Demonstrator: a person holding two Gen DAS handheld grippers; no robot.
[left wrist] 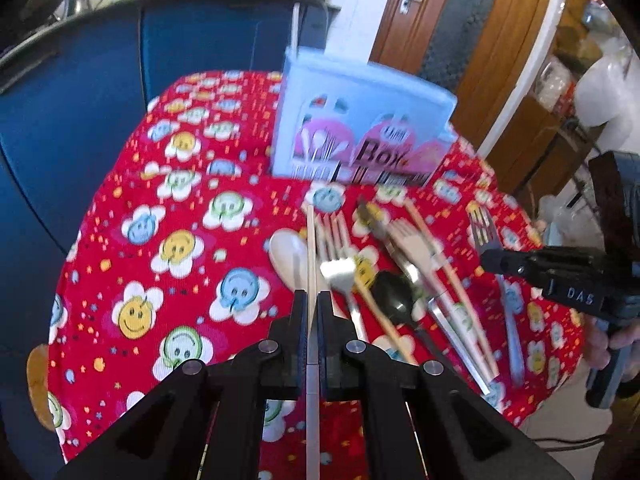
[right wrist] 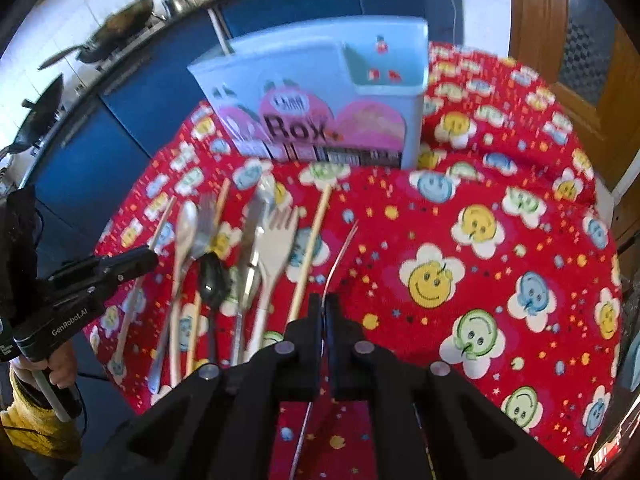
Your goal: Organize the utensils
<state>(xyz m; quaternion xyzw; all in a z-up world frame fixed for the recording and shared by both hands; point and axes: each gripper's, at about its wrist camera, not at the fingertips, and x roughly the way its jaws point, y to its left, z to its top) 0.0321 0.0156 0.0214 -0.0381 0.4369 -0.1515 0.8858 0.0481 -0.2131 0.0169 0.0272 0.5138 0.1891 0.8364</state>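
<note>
A pale blue utensil box stands at the back of the table; it also shows in the right wrist view. Loose utensils lie in front of it: a wooden fork, a black spoon, a wooden spoon, chopsticks and a metal knife. My left gripper is shut on a pale chopstick and holds it above the cloth. My right gripper is shut on a metal fork seen edge-on; the same fork shows in the left wrist view.
The round table wears a red cloth with smiley flowers. Blue cabinets with pans on top stand behind it. A wooden door is at the back right.
</note>
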